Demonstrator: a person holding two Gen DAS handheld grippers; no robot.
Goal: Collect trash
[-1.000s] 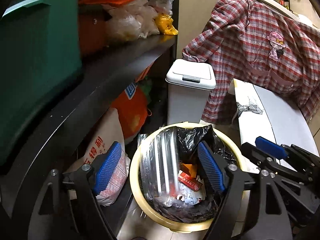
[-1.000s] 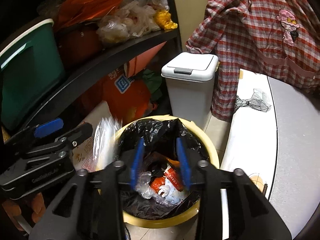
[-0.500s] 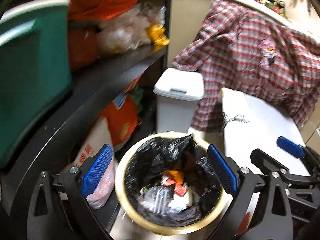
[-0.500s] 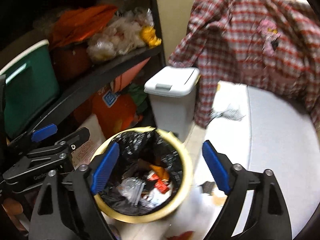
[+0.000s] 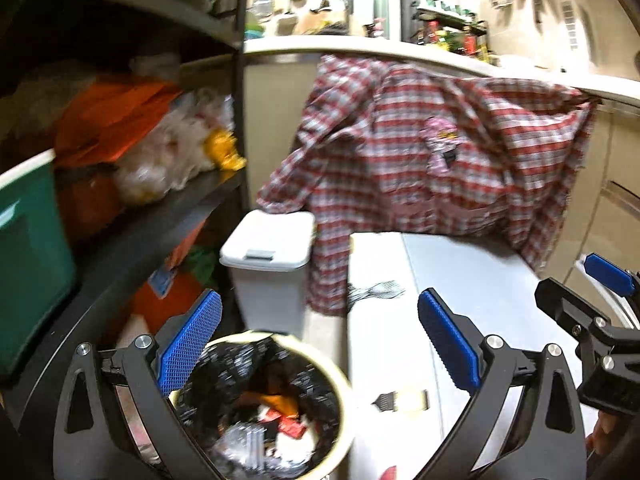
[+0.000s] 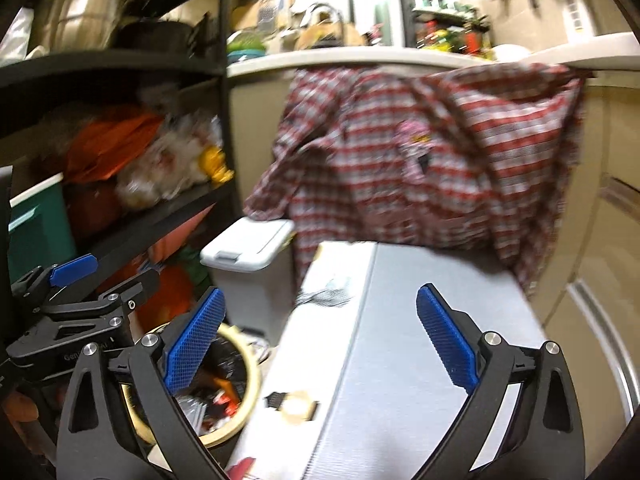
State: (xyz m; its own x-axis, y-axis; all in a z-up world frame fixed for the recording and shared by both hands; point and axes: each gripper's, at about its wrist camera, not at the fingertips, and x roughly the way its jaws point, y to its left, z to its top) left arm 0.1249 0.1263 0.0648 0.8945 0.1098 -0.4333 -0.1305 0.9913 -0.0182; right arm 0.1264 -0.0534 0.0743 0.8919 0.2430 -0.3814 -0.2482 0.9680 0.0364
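A yellow bin (image 5: 345, 394) with a black liner stands on the floor. It holds mixed trash (image 5: 280, 412): red and orange wrappers, white paper and clear plastic. My left gripper (image 5: 319, 320) hangs above and behind the bin, and its jaws are opening with nothing between them. My right gripper (image 6: 320, 310) is over the white surface (image 6: 400, 320) to the right of the bin (image 6: 253, 376). Its jaws are also opening and hold nothing. Each gripper shows in the other's view, the right gripper (image 5: 600, 312) at the right and the left gripper (image 6: 84, 308) at the left.
A white lidded bin (image 5: 272, 240) stands behind the yellow one. A red plaid shirt (image 5: 420, 168) hangs from the counter edge over the white surface (image 5: 460, 280). On the left, a black shelf rack (image 5: 160, 220) holds a green box (image 5: 28, 264) and plastic bags.
The clear plastic wrapper between my left pads dropped into the bin. My right jaws went from narrow to wide. Both grippers rose and drew back, so the bin slid low in both views.
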